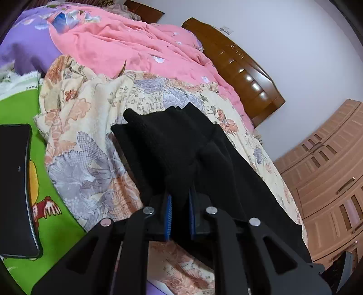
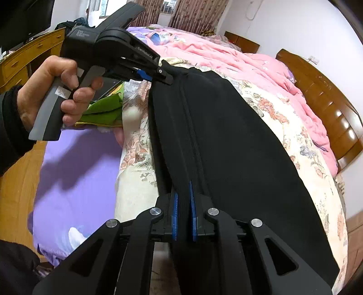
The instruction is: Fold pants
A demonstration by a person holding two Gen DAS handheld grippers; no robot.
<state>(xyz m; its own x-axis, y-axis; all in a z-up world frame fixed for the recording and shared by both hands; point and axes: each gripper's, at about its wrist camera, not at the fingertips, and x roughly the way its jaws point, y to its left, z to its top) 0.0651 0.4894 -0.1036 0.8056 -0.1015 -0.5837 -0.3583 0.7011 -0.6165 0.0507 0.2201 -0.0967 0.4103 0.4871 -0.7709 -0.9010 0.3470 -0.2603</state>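
**Inspector A:** Bedroom. A bed with a floral cream quilt [image 2: 283,118] over it, a pink duvet [image 1: 127,45] heaped at the far side, a carved wooden headboard [image 2: 326,106] to the right against a pale wall. A wardrobe [image 1: 329,172] stands at the right in the left wrist view; curtains [image 2: 192,13] hang at the far end.

**Inspector B:** And the work item?

**Inspector A:** The black pants [image 2: 226,140] lie along the cream quilt, one long edge raised. The right gripper [image 2: 183,199] has its blue pads closed on the near end of that edge. The left gripper [image 2: 166,78], held in the person's left hand [image 2: 56,90], is clamped on the far end; its own camera shows black fabric bunched between its pads [image 1: 169,204].

**Inspector B:** Step in hand?

**Inspector A:** In my judgement, a lengthwise fold: both ends of one edge are gripped and the cloth is stretched between them. The next move calls for carrying both ends across together, level, so the edges meet without twisting. The bunching at the far end may need smoothing.

**Inspector B:** Any markings?

**Inspector A:** White lettering on the left gripper body, seemingly "GenRobot.AI"; a smaller printed block above it is too small to read. A dark phone-like slab [image 1: 15,188] lies on a green cartoon sheet [image 1: 56,204] at the left; no legible text.
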